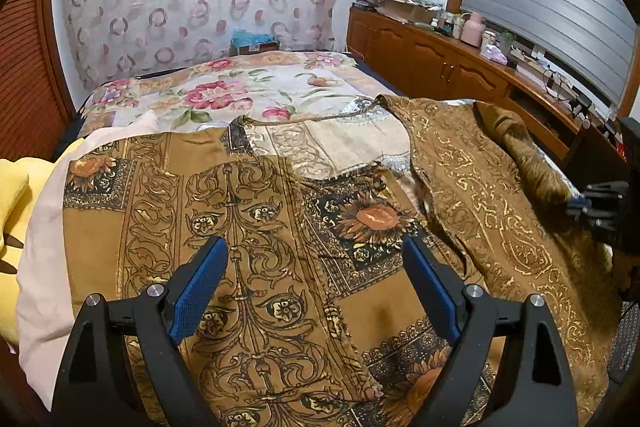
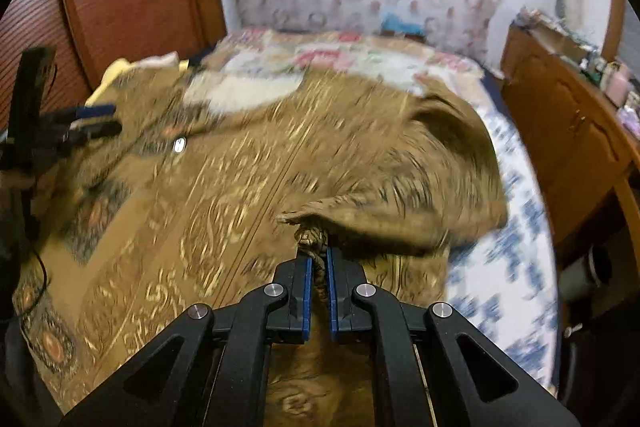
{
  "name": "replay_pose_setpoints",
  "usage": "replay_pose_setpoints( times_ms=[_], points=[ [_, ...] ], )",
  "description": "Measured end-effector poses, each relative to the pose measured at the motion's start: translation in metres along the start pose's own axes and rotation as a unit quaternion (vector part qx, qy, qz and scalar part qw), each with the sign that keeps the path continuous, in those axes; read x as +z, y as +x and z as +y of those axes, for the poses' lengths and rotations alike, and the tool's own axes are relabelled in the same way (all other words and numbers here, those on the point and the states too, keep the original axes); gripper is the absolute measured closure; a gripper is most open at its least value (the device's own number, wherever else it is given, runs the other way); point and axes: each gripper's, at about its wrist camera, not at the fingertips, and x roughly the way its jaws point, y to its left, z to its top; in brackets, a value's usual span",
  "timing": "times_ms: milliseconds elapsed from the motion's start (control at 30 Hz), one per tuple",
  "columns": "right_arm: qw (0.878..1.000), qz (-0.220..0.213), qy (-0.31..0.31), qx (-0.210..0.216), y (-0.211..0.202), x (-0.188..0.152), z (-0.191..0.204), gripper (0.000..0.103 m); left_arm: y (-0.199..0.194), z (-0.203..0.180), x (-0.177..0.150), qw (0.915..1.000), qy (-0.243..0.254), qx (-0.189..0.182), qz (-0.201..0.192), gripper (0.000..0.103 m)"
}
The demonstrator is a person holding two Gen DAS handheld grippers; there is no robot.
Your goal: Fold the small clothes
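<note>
The right gripper (image 2: 318, 259) was clamped on the brown garment (image 2: 248, 163); the left gripper (image 1: 316, 251) hung with jaws apart; yellow cloth (image 1: 16, 195) lay left.

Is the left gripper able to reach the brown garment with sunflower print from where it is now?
Probably yes. The left gripper hangs open right above the brown garment with sunflower print, and nothing lies between its blue pads and the cloth.
</note>
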Motion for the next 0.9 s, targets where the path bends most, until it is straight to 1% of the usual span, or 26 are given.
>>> replay_pose_setpoints(
  times_ms=[100, 200, 233, 267, 300, 333, 367, 500, 533, 733, 900],
  points=[
    [1.000, 0.012, -0.001, -0.008, 0.006, -0.010, 0.001, 0.097, 0.001, -0.003, -0.001, 1.0000, 0.007, 0.000, 0.000, 0.013],
    [1.000, 0.006, 0.002, -0.011, 0.006, -0.008, 0.000, 0.095, -0.001, -0.005, -0.002, 0.9999, 0.012, 0.000, -0.001, 0.013],
    [1.000, 0.004, 0.002, -0.011, 0.009, 0.000, 0.006, 0.093, -0.001, -0.005, -0.003, 0.9999, 0.012, 0.000, -0.001, 0.013],
    [1.000, 0.001, 0.002, -0.012, 0.007, 0.002, 0.007, 0.090, -0.001, -0.005, -0.003, 0.9999, 0.011, -0.001, -0.002, 0.013],
    [1.000, -0.003, 0.001, -0.013, 0.008, 0.015, 0.009, 0.086, -0.001, -0.005, -0.003, 0.9999, 0.011, -0.001, -0.001, 0.013],
    [1.000, -0.008, 0.002, -0.013, -0.002, 0.024, 0.017, 0.073, -0.001, -0.005, -0.002, 1.0000, 0.010, -0.002, -0.001, 0.013],
    [1.000, -0.014, 0.002, -0.014, -0.004, 0.027, 0.016, 0.061, -0.002, -0.005, -0.002, 1.0000, 0.009, -0.002, -0.002, 0.013],
    [0.999, -0.038, -0.002, -0.018, -0.019, 0.038, 0.012, 0.055, -0.002, -0.004, -0.004, 1.0000, 0.008, -0.001, -0.002, 0.013],
    [0.999, -0.044, -0.002, -0.019, -0.023, 0.038, 0.011, 0.052, -0.002, -0.003, -0.004, 1.0000, 0.007, -0.001, -0.002, 0.013],
    [0.996, -0.065, 0.018, -0.053, -0.033, 0.045, -0.010, 0.050, 0.001, 0.001, -0.005, 1.0000, 0.004, -0.005, 0.002, 0.013],
    [0.994, -0.059, 0.042, -0.081, -0.025, 0.045, -0.028, 0.049, 0.002, 0.002, -0.005, 1.0000, 0.003, -0.006, 0.003, 0.013]
  ],
)
